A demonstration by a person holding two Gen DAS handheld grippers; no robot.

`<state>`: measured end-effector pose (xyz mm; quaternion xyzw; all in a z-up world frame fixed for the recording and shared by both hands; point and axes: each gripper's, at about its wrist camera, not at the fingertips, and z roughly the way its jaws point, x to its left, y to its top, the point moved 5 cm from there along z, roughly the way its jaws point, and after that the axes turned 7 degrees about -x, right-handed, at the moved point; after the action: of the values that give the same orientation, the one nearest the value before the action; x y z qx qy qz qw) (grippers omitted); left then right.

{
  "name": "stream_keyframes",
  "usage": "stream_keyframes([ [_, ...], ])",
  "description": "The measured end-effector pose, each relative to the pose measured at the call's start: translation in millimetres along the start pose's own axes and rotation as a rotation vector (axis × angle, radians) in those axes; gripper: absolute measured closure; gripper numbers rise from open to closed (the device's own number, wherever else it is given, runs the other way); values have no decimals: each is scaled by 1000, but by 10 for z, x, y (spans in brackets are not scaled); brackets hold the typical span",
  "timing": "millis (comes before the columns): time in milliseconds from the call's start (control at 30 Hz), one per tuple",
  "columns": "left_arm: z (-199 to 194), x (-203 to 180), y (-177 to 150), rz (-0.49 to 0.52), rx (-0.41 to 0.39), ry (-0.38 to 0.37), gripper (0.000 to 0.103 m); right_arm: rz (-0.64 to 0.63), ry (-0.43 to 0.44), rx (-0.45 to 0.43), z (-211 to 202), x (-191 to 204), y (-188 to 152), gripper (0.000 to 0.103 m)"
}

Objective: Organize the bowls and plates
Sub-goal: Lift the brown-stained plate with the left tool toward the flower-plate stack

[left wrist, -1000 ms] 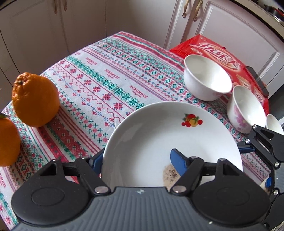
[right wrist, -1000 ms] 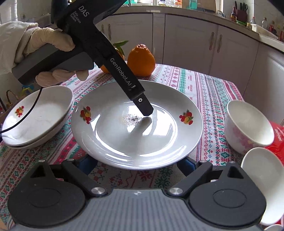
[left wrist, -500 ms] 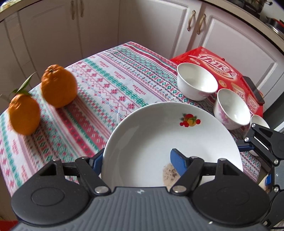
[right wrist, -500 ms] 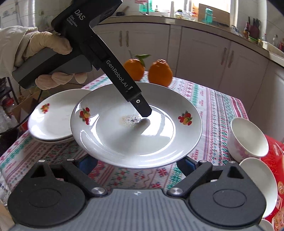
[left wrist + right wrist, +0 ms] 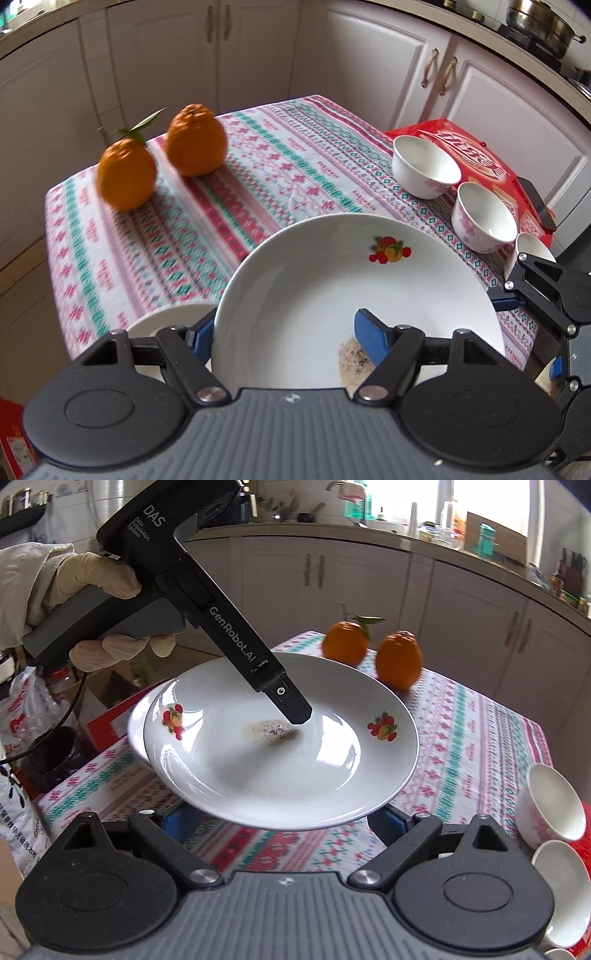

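A white plate (image 5: 332, 280) with fruit prints and a brown stain hangs above the table, tilted. My left gripper (image 5: 284, 336) is shut on its rim, one blue pad on the inside by the stain, the other under the edge. In the right wrist view its upper finger (image 5: 291, 709) presses into the plate (image 5: 280, 768). My right gripper (image 5: 280, 825) is open, its wide-set fingers just below the plate's near edge. A stack of plates (image 5: 136, 723) lies beneath, mostly hidden. Three white bowls (image 5: 424, 170) (image 5: 484, 218) (image 5: 532, 251) stand on the right.
Two oranges (image 5: 162, 158) sit at the far corner of the patterned tablecloth (image 5: 288, 173). A red packet (image 5: 476, 151) with a phone (image 5: 539, 210) lies behind the bowls. Boxes and bags stand on the floor at the left (image 5: 26, 720). Cabinets surround the table.
The held plate has risen off the table and travelled left until it hangs over the plate stack. Both grippers moved with it; the oranges and bowls now look farther away.
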<state>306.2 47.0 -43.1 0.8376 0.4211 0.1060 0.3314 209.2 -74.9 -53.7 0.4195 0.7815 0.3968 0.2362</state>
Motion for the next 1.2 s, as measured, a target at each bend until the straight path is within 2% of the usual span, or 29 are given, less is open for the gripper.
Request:
stream_keyframes([
  [533,-173,399,-476,-110,3,50,28,-61,84,33,256,367,98,6],
  [1200,-63,660,-612,-183,3,21,27,-101,81,61,405,448,156,6],
])
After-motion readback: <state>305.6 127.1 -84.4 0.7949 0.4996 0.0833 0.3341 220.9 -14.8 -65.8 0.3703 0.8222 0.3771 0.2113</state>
